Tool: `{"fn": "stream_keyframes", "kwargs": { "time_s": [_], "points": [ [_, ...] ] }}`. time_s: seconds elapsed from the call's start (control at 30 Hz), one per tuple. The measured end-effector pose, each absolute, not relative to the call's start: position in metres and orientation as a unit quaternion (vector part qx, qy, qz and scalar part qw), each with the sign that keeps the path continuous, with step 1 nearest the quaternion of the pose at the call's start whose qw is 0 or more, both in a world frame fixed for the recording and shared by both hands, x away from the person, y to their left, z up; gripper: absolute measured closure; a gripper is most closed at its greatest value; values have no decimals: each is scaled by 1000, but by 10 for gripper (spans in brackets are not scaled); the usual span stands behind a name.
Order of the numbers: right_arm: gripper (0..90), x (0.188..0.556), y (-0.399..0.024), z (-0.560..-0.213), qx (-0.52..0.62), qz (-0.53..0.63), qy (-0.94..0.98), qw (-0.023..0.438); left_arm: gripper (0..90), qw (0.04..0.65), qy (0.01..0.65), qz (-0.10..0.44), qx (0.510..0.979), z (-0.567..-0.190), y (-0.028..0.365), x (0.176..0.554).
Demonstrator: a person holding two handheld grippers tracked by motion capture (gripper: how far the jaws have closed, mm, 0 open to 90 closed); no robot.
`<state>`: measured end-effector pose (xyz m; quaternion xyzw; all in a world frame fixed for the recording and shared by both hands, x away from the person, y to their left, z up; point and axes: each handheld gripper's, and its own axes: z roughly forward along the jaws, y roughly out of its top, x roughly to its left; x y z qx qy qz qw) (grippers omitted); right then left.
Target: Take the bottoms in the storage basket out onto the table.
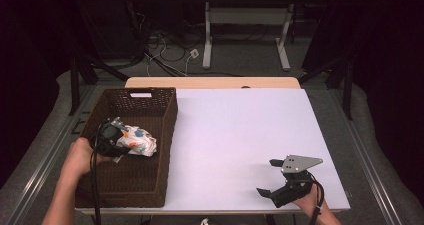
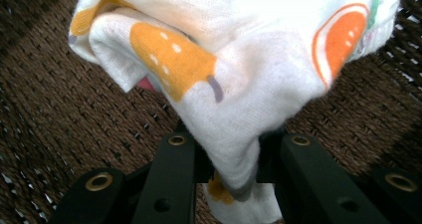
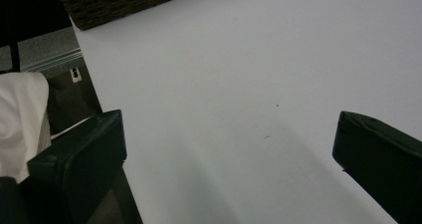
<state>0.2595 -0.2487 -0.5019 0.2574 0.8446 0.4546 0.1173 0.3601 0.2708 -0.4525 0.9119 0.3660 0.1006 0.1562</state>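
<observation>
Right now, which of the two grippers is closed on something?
The left gripper, over the basket: its jaws pinch the fruit-print cloth. The right gripper is over bare table, jaws wide apart and empty.

I am working at a white desk (image 1: 240, 135) with a wooden far edge. Beyond it, grey floor (image 1: 240, 60) is lying under tangled cables (image 1: 165, 50) and a second table (image 1: 250, 20) on white legs. Darkness is closing in on both sides.
</observation>
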Motion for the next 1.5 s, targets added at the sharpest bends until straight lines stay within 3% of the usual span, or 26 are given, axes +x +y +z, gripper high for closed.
{"fn": "stream_keyframes", "kwargs": {
  "time_s": [1.5],
  "points": [
    [1,260,-247,-502,254,451,848,115,761,180,301,124,928,-413,266,368]
  ]
}}
